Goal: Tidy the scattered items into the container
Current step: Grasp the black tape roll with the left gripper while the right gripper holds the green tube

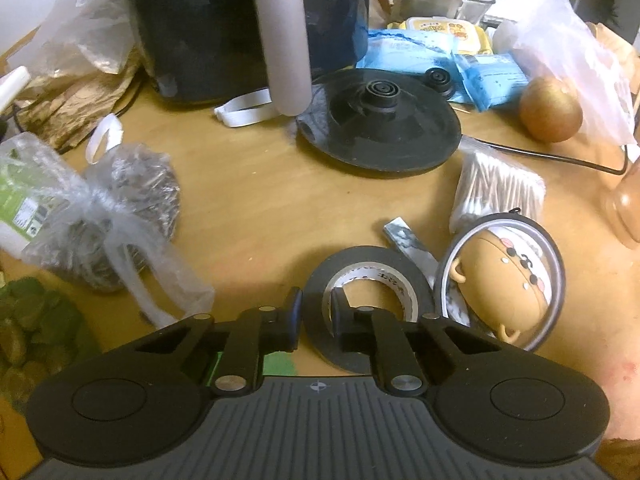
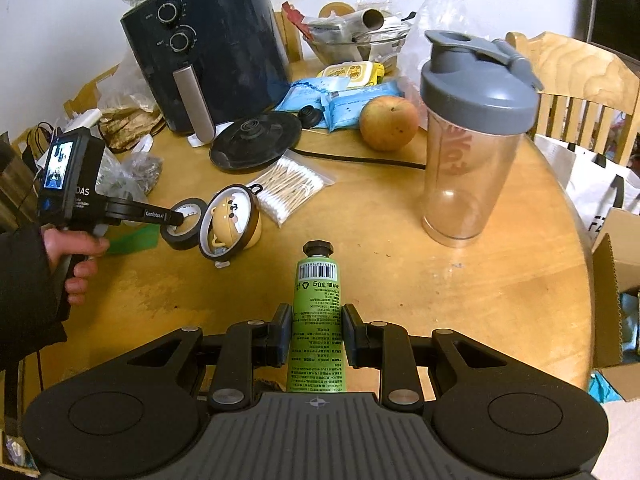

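My left gripper (image 1: 316, 314) is shut on the near wall of a black tape roll (image 1: 360, 280), one finger outside and one in its hole; the roll looks slightly lifted in the right wrist view (image 2: 182, 224). A tan cartoon case in a grey ring (image 1: 504, 280) leans against the roll's right side. My right gripper (image 2: 316, 332) is shut on a green tube (image 2: 318, 308) with a black cap, held above the wooden table (image 2: 400, 248). A bag of cotton swabs (image 2: 288, 192) lies behind the case. No container for the items is identifiable.
A dark air fryer (image 2: 208, 48), a black kettle base (image 2: 256, 142) with cord, blue packets (image 2: 340, 100), an apple (image 2: 388, 122) and a clear shaker bottle (image 2: 472, 140) stand further back. A clear bag of dark material (image 1: 112, 216) lies at left. A cardboard box (image 2: 616, 304) sits beyond the right edge.
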